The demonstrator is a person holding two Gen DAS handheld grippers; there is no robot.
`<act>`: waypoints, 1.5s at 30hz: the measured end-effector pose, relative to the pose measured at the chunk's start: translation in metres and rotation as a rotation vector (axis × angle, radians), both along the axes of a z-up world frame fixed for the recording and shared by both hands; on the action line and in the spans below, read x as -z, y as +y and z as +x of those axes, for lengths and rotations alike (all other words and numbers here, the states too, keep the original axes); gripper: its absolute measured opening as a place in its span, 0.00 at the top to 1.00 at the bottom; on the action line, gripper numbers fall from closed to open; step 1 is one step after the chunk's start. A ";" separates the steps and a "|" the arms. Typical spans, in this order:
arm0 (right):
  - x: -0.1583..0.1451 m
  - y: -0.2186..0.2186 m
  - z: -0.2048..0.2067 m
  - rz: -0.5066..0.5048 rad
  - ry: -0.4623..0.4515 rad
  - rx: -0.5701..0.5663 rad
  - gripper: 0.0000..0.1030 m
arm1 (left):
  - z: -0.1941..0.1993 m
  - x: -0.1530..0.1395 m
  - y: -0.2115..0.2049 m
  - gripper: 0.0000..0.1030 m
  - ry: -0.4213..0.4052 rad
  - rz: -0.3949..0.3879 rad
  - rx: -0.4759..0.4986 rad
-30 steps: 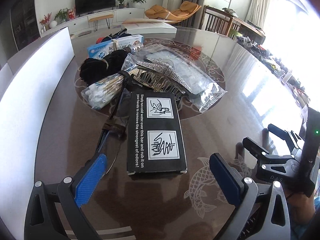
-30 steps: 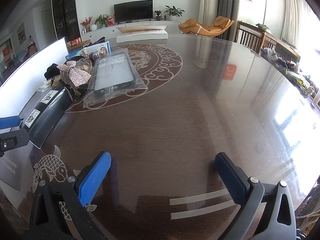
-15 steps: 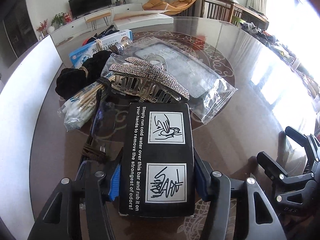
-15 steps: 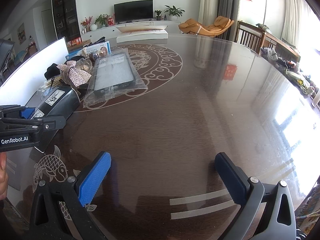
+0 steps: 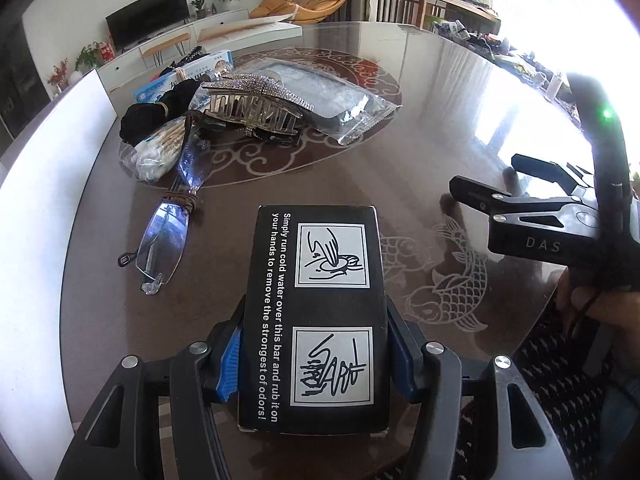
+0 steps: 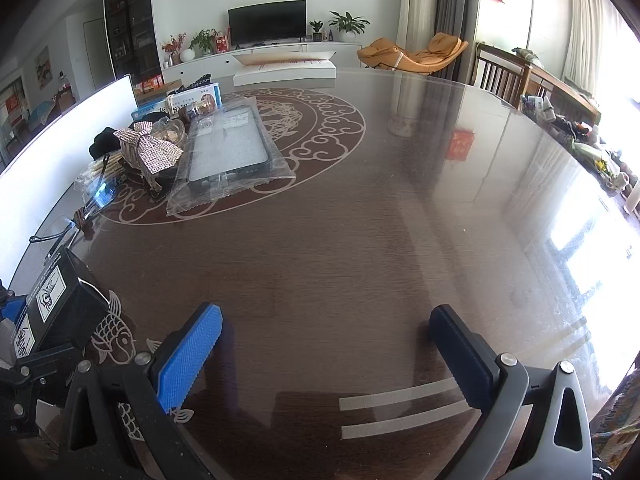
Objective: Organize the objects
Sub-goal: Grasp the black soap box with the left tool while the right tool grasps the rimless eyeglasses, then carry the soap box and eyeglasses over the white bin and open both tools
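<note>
Matt black cardboard box point(image 5: 316, 312) over glossy dark wood table point(image 6: 360, 240).

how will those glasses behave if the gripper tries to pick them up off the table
The glasses look rimless with thin wire arms, so probably light and fragile; a hard squeeze may bend them or stress the lenses. They lie flat on the glossy table, so they would likely slide when nudged. One end reaches into the cotton swabs, which may get dragged along.

What you cannot make out from either wrist

The black box point(image 5: 318, 312) hides your left gripper's pads point(image 5: 229, 364) almost wholly; in the right wrist view that box point(image 6: 56, 304) runs off the left edge; the blue carton point(image 5: 182, 76) sits half behind the black fabric point(image 5: 150, 114), its print too small to read.
</note>
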State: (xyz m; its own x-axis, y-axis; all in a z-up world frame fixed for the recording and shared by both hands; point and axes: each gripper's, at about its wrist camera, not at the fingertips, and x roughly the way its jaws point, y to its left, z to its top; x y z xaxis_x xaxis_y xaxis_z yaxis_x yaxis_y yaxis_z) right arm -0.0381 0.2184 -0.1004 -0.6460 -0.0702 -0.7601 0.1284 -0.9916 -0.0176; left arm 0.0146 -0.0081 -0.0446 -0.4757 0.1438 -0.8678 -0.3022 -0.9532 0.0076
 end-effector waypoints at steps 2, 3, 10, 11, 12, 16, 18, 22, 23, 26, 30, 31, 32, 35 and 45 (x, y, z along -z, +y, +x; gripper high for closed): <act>0.000 0.000 -0.001 0.000 0.000 0.000 0.00 | -0.001 0.000 -0.001 0.43 -0.001 0.005 0.009; 0.000 0.000 0.000 0.000 0.000 0.000 0.00 | -0.002 0.000 0.000 0.42 0.001 0.002 0.011; 0.000 0.001 0.002 -0.001 0.002 -0.007 0.00 | 0.004 -0.006 -0.005 0.44 0.056 0.025 -0.032; 0.000 0.001 0.002 -0.001 0.002 -0.011 0.00 | 0.009 -0.010 -0.010 0.44 0.068 0.038 -0.043; 0.000 0.001 0.002 -0.001 0.000 -0.016 0.00 | 0.014 -0.015 -0.017 0.44 0.080 0.057 -0.056; -0.002 0.003 -0.004 0.005 -0.060 -0.023 0.00 | 0.033 -0.043 -0.061 0.44 0.136 0.103 -0.140; -0.006 0.005 -0.006 0.003 -0.093 0.038 0.00 | 0.042 -0.058 -0.086 0.44 0.170 0.108 -0.194; -0.034 -0.028 -0.006 -0.274 -0.157 -0.016 0.02 | 0.057 -0.082 -0.124 0.44 0.241 0.100 -0.274; -0.038 -0.049 -0.010 -0.338 -0.199 -0.072 0.07 | 0.059 -0.086 -0.131 0.44 0.252 0.104 -0.288; -0.046 -0.131 -0.027 -0.352 -0.296 -0.223 0.23 | 0.062 -0.095 -0.150 0.44 0.280 0.128 -0.326; -0.027 -0.211 -0.060 -0.188 -0.361 -0.184 0.32 | 0.070 -0.101 -0.167 0.44 0.310 0.151 -0.369; -0.022 -0.221 -0.066 -0.165 -0.374 -0.175 0.35 | 0.072 -0.101 -0.170 0.44 0.312 0.151 -0.376; -0.017 -0.230 -0.069 -0.128 -0.371 -0.171 0.41 | 0.073 -0.101 -0.174 0.44 0.312 0.146 -0.383; -0.014 -0.235 -0.066 -0.054 -0.313 -0.185 0.72 | 0.077 -0.099 -0.182 0.44 0.310 0.125 -0.397; -0.039 -0.155 -0.040 -0.367 -0.362 -0.227 0.83 | 0.076 -0.131 -0.210 0.44 0.307 0.311 -0.415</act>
State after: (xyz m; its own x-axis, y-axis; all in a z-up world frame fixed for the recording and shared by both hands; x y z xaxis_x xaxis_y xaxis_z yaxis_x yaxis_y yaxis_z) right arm -0.0783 0.0630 -0.0609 -0.2863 -0.4789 -0.8298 0.2730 -0.8710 0.4085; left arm 0.0905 -0.2182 0.0861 -0.7686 0.1172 -0.6289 0.0677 -0.9627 -0.2621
